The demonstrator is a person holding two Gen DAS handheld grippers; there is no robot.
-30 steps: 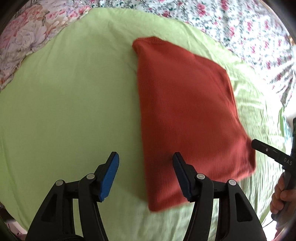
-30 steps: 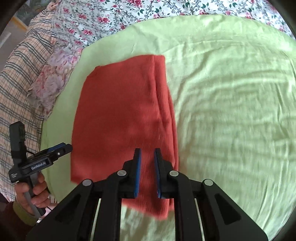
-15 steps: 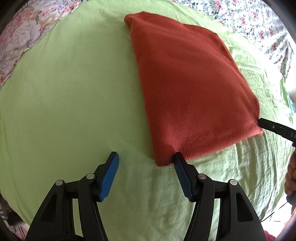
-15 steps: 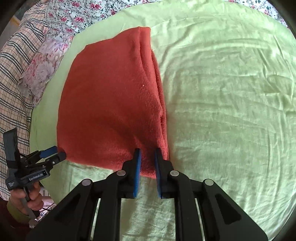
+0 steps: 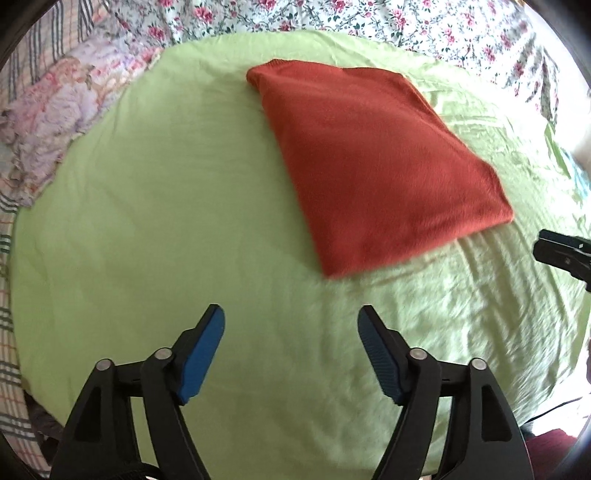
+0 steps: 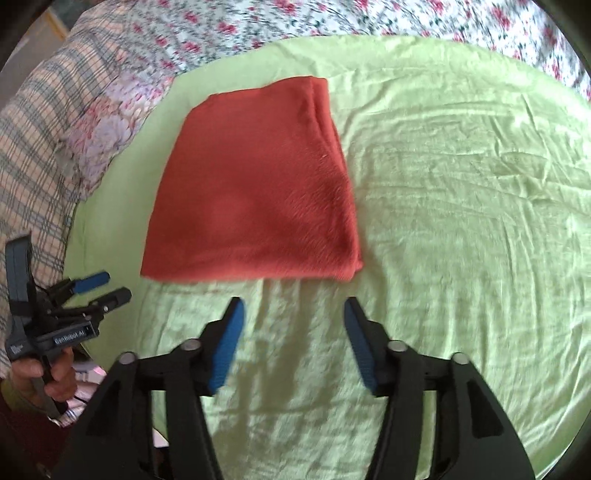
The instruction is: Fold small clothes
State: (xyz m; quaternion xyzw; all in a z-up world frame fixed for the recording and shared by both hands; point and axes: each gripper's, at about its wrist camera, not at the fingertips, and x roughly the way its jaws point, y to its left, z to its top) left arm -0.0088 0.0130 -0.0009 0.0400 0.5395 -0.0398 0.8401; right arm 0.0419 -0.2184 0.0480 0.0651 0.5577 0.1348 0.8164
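Garment: we see the folded rust-red garment lying flat on the green sheet of the bed, its layered edges stacked along one side in the right wrist view.
Left hand-held gripper: the left hand-held gripper is released, its jaws just opened wider, nothing between the blue pads; the garment lies ahead and to its right, apart from the tips.
Right hand-held gripper: the right hand-held gripper is released too, jaws just sprung apart, bare sheet between them; the garment's near edge sits just beyond the fingertips, not touching.
Surroundings: floral bedding rims the sheet, with a plaid cloth to one side.
Hard to make out: we catch only the tip of the right hand-held gripper at the left view's edge; both views are slightly motion-blurred.
Pose: both point steeply down at the bed; in the right view we see a hand gripping the left tool's handle low at the left.
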